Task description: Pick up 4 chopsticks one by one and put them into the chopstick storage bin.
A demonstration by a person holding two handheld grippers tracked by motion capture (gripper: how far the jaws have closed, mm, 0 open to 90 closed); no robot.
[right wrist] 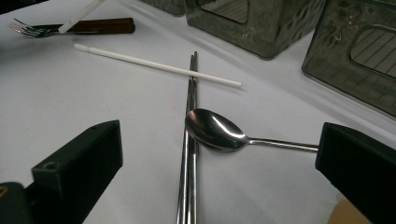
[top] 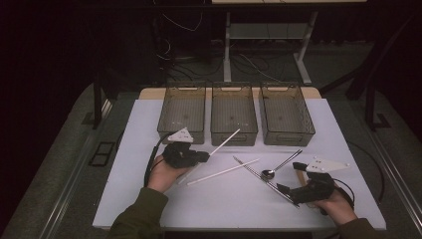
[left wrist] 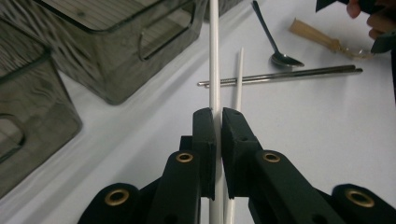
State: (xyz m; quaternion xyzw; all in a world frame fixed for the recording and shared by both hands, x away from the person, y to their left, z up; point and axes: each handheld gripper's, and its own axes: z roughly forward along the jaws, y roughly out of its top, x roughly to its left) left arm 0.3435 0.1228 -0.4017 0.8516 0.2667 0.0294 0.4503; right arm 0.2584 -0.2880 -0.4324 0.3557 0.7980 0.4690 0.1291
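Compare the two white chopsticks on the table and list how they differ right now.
1. The held white chopstick is clamped in the left tool, shut on it; the loose white chopstick is gripped by nothing.
2. The held white chopstick points toward the middle bin; the loose white chopstick lies flat on the white table.
3. The loose white chopstick crosses the metal chopsticks; the held one crosses nothing.

Both are thin, straight and white.

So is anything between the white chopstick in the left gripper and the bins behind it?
Nothing visible. The left gripper holds the white chopstick, whose tip already points at the middle bin across bare table.
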